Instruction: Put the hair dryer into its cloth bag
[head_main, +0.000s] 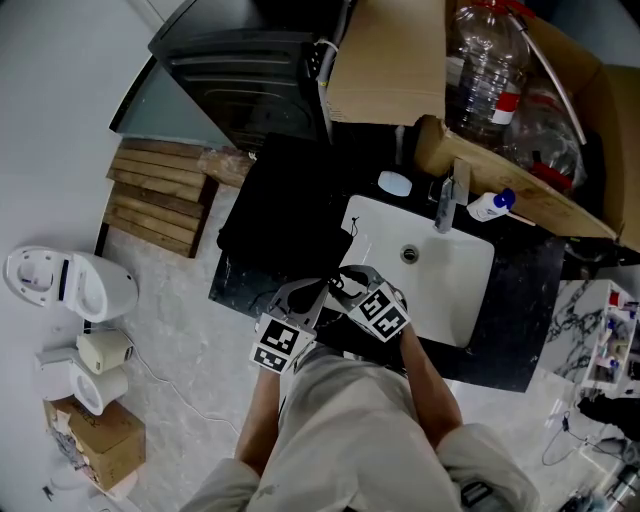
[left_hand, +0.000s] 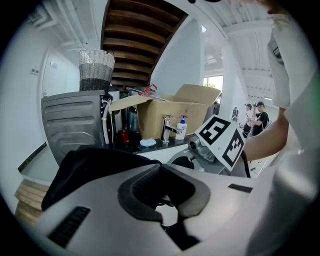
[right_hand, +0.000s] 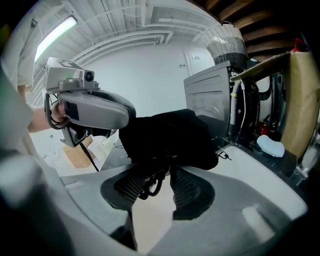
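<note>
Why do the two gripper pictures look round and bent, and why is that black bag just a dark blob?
Both gripper views: a wide-angle lens bends straight lines and leaves a dark round border. Left gripper view: the window is washed out. Head view: the cloth bag, black on the dark counter, shows no folds, while the white sink beside it is bright.

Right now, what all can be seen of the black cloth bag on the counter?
The black cloth bag looks soft and matte, lying bunched on the dark counter left of the white sink. Its near edge, with a thin cord loop, is pinched in the right tongs; the left tongs are shut close beside it. Its inside is hidden.
</note>
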